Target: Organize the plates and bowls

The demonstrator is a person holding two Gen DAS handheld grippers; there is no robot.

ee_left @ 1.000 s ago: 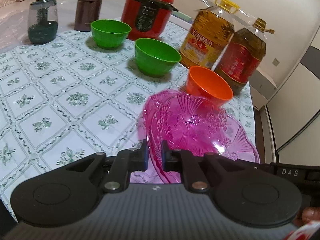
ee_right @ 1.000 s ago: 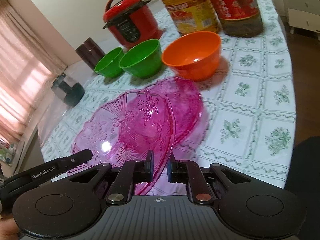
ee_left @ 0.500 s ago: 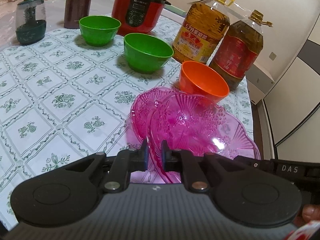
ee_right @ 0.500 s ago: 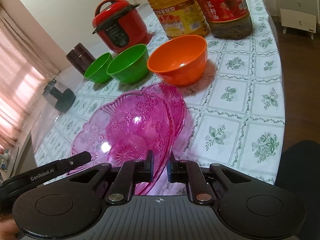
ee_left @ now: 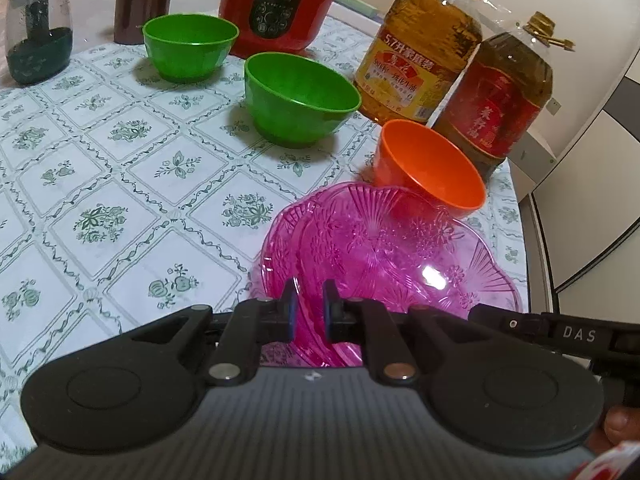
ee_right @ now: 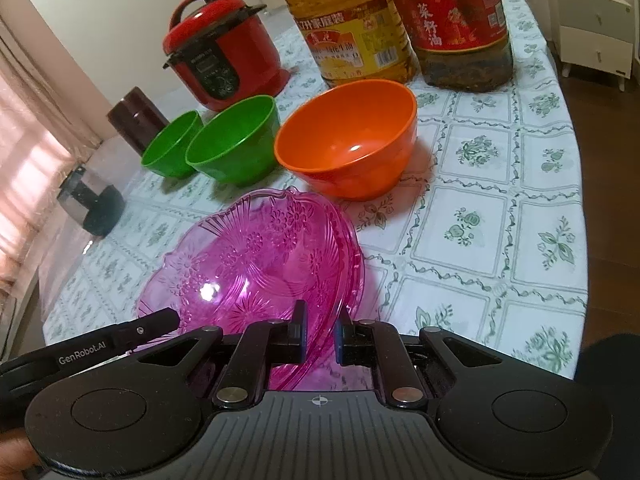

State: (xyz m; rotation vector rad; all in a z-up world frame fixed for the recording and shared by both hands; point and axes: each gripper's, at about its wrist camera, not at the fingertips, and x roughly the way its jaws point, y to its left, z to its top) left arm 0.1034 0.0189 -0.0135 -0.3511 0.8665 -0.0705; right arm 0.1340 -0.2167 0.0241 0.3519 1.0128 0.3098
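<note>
A clear pink patterned plate (ee_left: 384, 256) (ee_right: 248, 264) hangs between both grippers, right over a second pink plate (ee_left: 280, 232) (ee_right: 356, 264) that lies on the tablecloth. My left gripper (ee_left: 307, 312) is shut on the upper plate's near rim. My right gripper (ee_right: 320, 332) is shut on the opposite rim. An orange bowl (ee_left: 432, 168) (ee_right: 352, 140) stands just beyond the plates. Two green bowls (ee_left: 300, 96) (ee_left: 188, 48) stand further back, also in the right wrist view (ee_right: 236, 140) (ee_right: 172, 148).
Two large oil bottles (ee_left: 420, 56) (ee_left: 496, 100) and a red cooker (ee_left: 280, 4) stand at the back. A brown canister (ee_left: 140, 0) and a glass jar (ee_left: 38, 36) stand far left. The table edge (ee_right: 580, 200) runs on the right; a white cabinet (ee_right: 592, 28) stands beyond it.
Both grippers have carried the upper pink plate toward the orange bowl and down, so it now nearly covers the lower plate. The grips have not changed.
</note>
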